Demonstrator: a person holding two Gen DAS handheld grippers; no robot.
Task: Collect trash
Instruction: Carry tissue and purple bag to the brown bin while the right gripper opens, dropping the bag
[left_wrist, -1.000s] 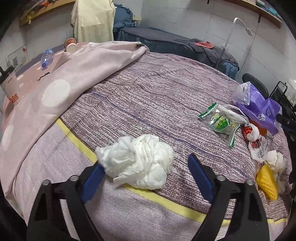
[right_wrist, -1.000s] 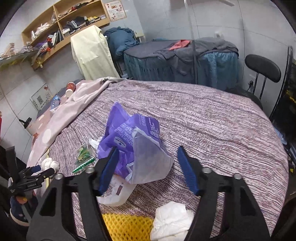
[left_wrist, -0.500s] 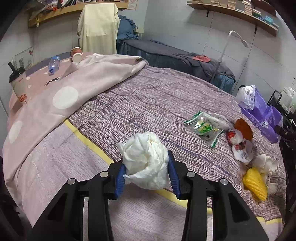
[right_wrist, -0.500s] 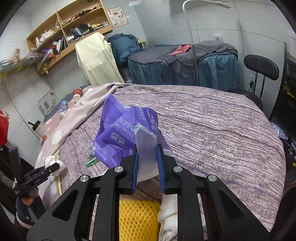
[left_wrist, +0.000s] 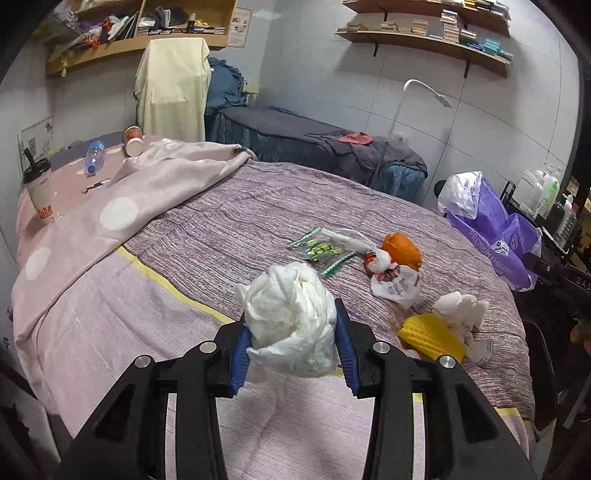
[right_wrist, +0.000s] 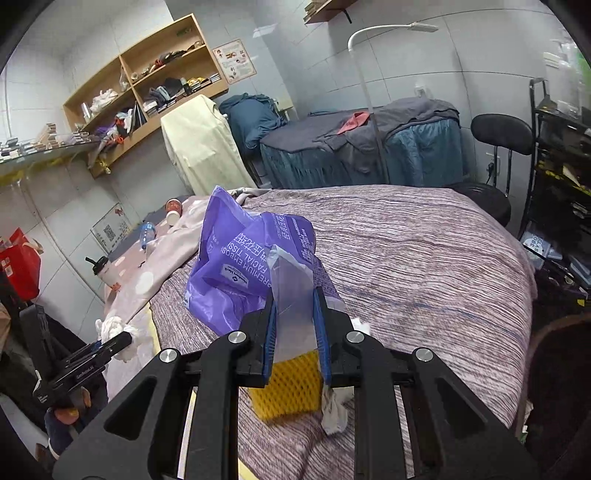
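My left gripper (left_wrist: 291, 341) is shut on a crumpled white tissue wad (left_wrist: 291, 314) and holds it above the striped bedspread (left_wrist: 229, 229). My right gripper (right_wrist: 294, 325) is shut on the clear edge of a purple plastic bag (right_wrist: 243, 258) and holds it up over the bed; the bag also shows in the left wrist view (left_wrist: 495, 236). Loose trash lies on the bed: a green snack wrapper (left_wrist: 321, 251), an orange piece (left_wrist: 402, 249), a white printed bag (left_wrist: 395, 284), a yellow foam net (left_wrist: 432, 336) and a white tissue (left_wrist: 461, 310).
A pink dotted blanket (left_wrist: 122, 206) covers the bed's left side, with a drink cup (left_wrist: 38, 188), a bottle (left_wrist: 94, 157) and a paper cup (left_wrist: 133, 140) on it. A second bed (right_wrist: 369, 147), a black chair (right_wrist: 498, 140) and a rack (right_wrist: 561, 177) stand behind.
My left gripper closed on the tissue wad and lifted it off the bed. My right gripper closed on the purple bag's edge and raised it.
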